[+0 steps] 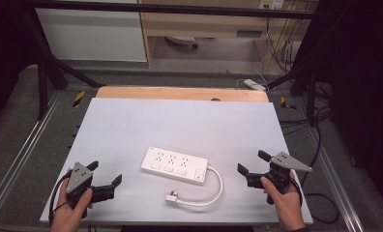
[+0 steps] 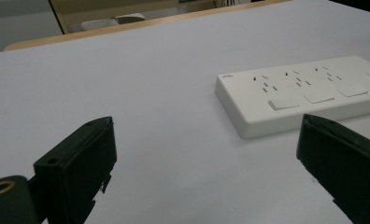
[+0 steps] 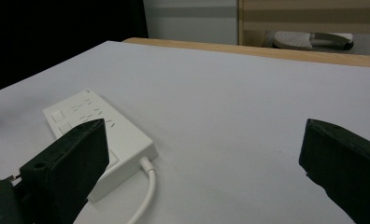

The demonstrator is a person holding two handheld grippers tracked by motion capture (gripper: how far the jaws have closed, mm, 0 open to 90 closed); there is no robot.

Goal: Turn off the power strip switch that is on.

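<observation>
High view shows a white power strip (image 1: 175,166) lying flat near the middle of the pale tabletop (image 1: 131,121), slightly toward the near edge, with its short white cable (image 1: 213,186) looping round from its right end to a plug (image 1: 172,196) that rests on the sheet just in front of it. Left tool (image 1: 104,173) sits near the front left corner, well apart from the strip, its jaws spread wide and holding nothing; right tool (image 1: 253,163) waits to the right of the cable loop, jaws likewise wide and empty. Judging by its look, the strip is a rigid, fairly light plastic block with smooth, somewhat slippery faces, so a grip across its narrow width near one end should hold best. The cable looks springy and will likely drag and swing behind. The plug is small and hard, best pinched across its body rather than by the prongs.
</observation>
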